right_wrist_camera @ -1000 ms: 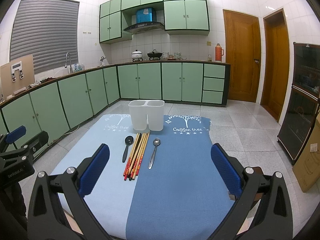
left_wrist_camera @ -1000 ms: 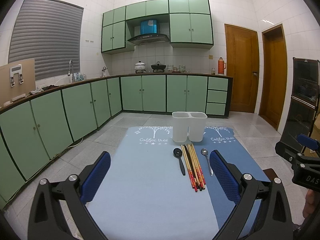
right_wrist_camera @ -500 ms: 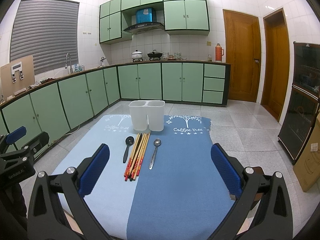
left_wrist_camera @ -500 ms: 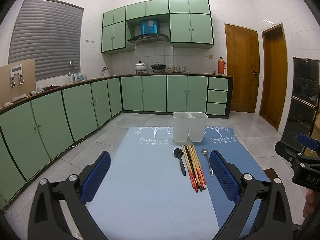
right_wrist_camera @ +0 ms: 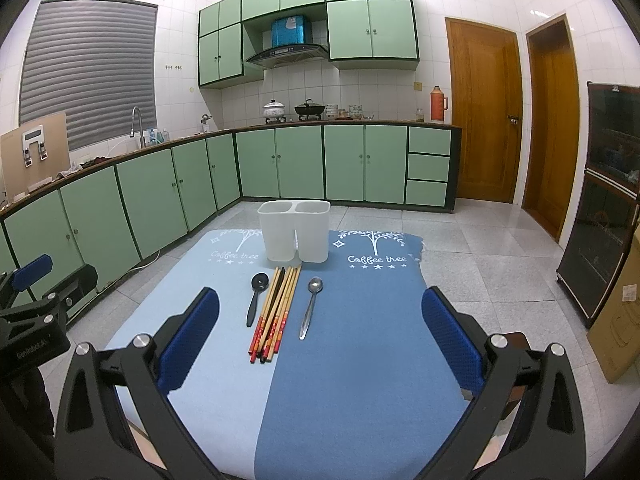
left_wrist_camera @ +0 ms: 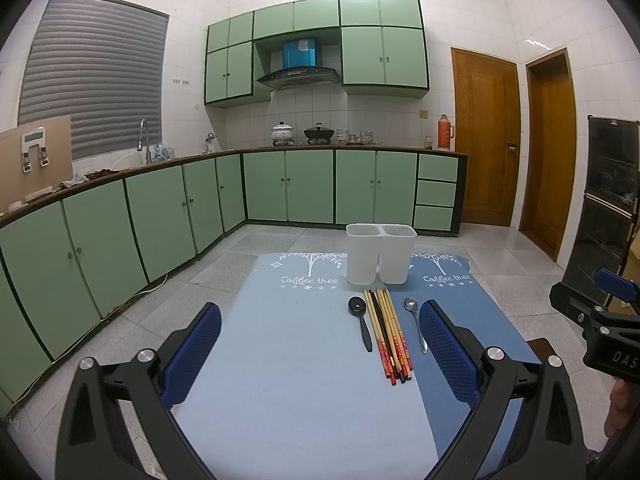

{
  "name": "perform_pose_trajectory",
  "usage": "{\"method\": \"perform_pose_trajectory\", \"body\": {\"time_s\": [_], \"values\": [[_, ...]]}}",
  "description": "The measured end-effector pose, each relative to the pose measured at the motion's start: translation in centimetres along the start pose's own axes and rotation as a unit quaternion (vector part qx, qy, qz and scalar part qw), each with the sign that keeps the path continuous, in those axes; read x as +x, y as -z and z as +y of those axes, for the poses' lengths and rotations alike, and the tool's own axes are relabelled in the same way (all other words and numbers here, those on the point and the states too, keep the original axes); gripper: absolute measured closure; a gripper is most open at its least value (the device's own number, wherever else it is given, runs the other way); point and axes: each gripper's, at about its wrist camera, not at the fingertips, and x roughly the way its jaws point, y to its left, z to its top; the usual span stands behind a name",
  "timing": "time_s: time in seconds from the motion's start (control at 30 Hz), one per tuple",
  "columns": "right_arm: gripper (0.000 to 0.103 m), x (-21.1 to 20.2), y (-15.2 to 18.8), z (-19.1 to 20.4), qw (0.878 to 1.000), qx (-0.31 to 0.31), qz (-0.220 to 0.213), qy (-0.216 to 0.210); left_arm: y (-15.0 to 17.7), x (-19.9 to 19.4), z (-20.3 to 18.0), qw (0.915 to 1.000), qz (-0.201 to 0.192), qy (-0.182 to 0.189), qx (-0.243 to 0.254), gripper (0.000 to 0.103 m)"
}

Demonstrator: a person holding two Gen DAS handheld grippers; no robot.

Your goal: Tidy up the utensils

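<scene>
Chopsticks (right_wrist_camera: 275,314) — ahead of spread fingers (right_wrist_camera: 188,338)

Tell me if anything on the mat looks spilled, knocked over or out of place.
Nothing stands out. The white holder stands upright at the far end of the mat. The black spoon, the chopsticks and the metal spoon lie side by side before it.
</scene>
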Motion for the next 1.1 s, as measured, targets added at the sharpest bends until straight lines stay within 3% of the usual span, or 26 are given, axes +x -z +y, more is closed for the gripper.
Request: {"method": "perform_pose_trajectory", "body": {"time_s": [1.1], "values": [[0.005, 0.9, 0.3, -0.1, 1.000, 0.007, 0.004, 0.000, 0.4, 0.3, 1.1, 1.0000, 0.005, -0.005, -0.002, 0.006]]}}
